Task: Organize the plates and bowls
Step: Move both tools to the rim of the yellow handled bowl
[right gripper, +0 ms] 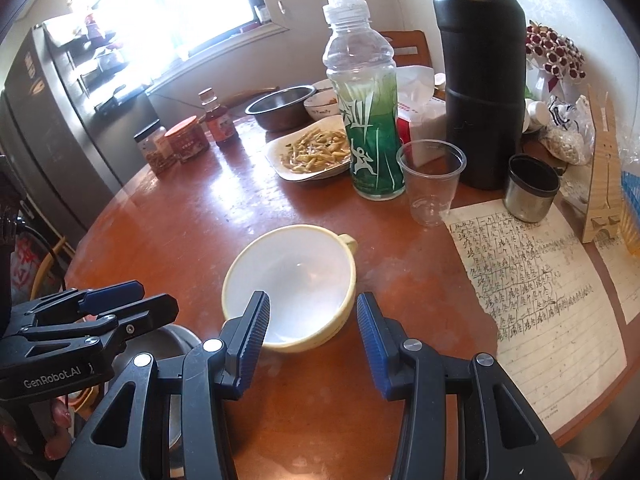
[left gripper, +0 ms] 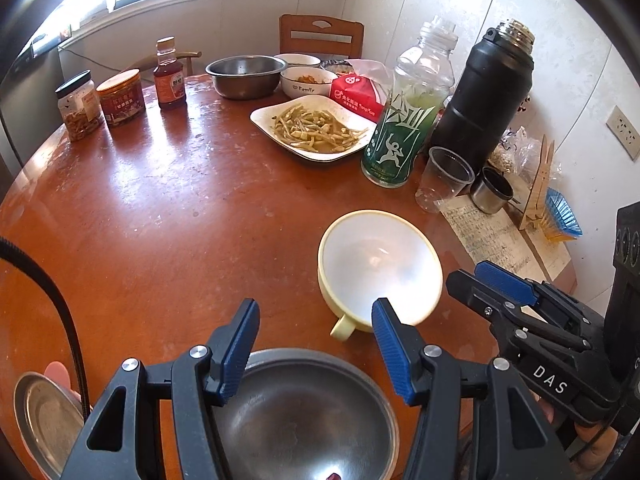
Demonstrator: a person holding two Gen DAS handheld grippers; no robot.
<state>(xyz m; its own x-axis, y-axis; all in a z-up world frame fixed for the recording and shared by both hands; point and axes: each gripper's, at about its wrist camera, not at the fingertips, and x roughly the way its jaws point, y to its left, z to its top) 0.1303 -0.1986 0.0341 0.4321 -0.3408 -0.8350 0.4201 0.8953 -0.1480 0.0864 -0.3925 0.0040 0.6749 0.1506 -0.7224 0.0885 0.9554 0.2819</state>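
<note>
The pale yellow plastic bowl with a small side handle sits empty on the round brown table, just in front of the green-labelled drink bottle. It looks light, stiff and probably slick; the thin rim is the surest place to pinch. The right gripper stands apart and empty just short of that bowl, and the left gripper is likewise apart above a steel bowl.

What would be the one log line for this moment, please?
left gripper: open, over steel bowl | right gripper: open, at pale yellow handled plastic bowl | nothing held
</note>
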